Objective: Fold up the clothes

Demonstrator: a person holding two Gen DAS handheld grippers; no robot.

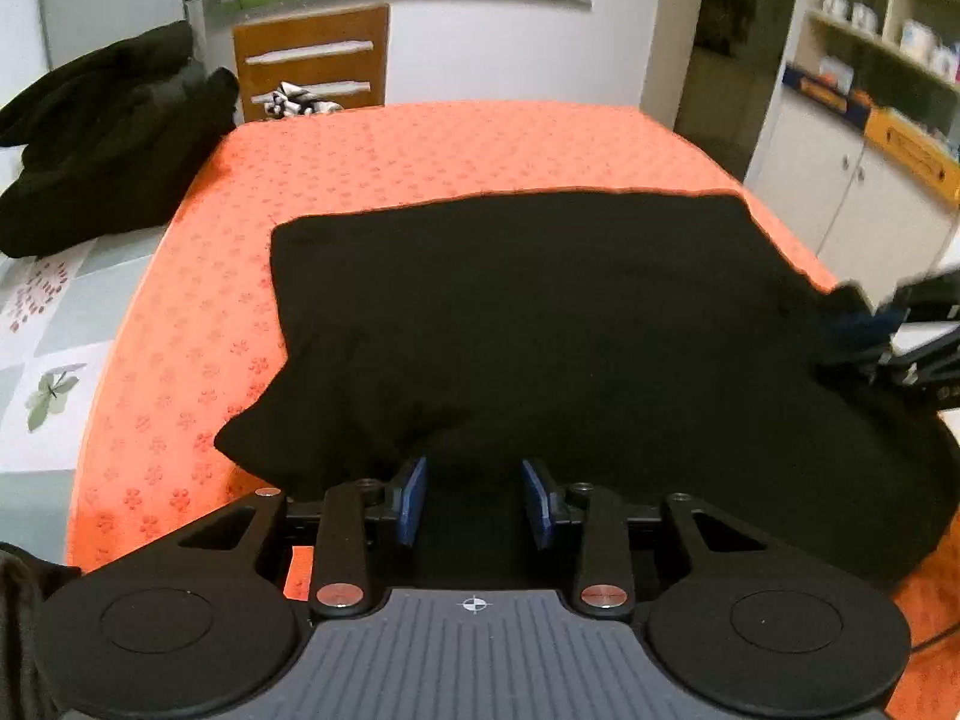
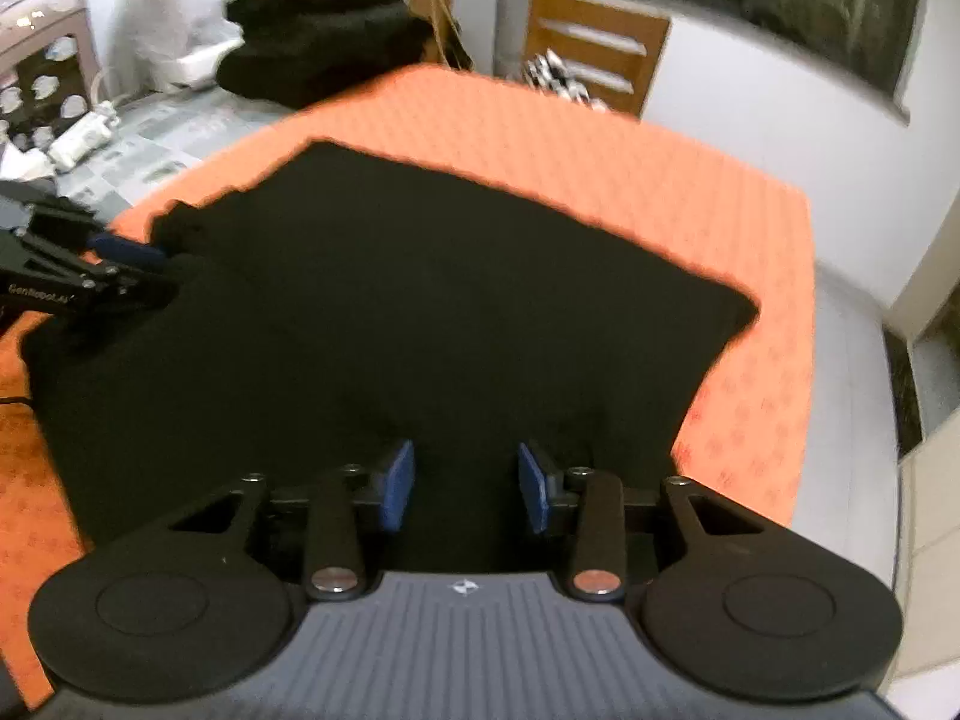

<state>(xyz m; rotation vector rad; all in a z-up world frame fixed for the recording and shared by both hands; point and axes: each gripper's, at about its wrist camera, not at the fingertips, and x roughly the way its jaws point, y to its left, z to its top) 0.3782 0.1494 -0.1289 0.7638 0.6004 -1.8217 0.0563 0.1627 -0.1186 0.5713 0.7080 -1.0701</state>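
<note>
Where the orange patterned cloth covers the desk (image 1: 420, 144), one black garment (image 1: 540, 312) lies spread over its near half, reaching toward the right edge; folds and seams are lost in the uniform black, so its type cannot be told
Left gripper (image 1: 474, 501): blue pads spread apart, black fabric lying between and under them at the garment's near edge; whether the pads touch the cloth cannot be made out
Right gripper (image 2: 465, 486): blue pads likewise spread, set over the garment's near edge close to the desk's right corner; contact not discernible, view blurred
Right gripper as seen from the left wrist (image 1: 864, 324): cut off by the frame edge, blurred, tips meeting a raised bump of the garment
Left gripper as seen from the right wrist (image 2: 129, 252): partly cut off, blue tip against the garment's corner
Pile of dark clothes (image 1: 108, 138): beyond the desk's left edge, details indistinct
Wooden chair back (image 1: 312, 60): behind the far edge, a patterned item on it mostly hidden
Shelving (image 1: 888, 30): contents too blurred to identify
</note>
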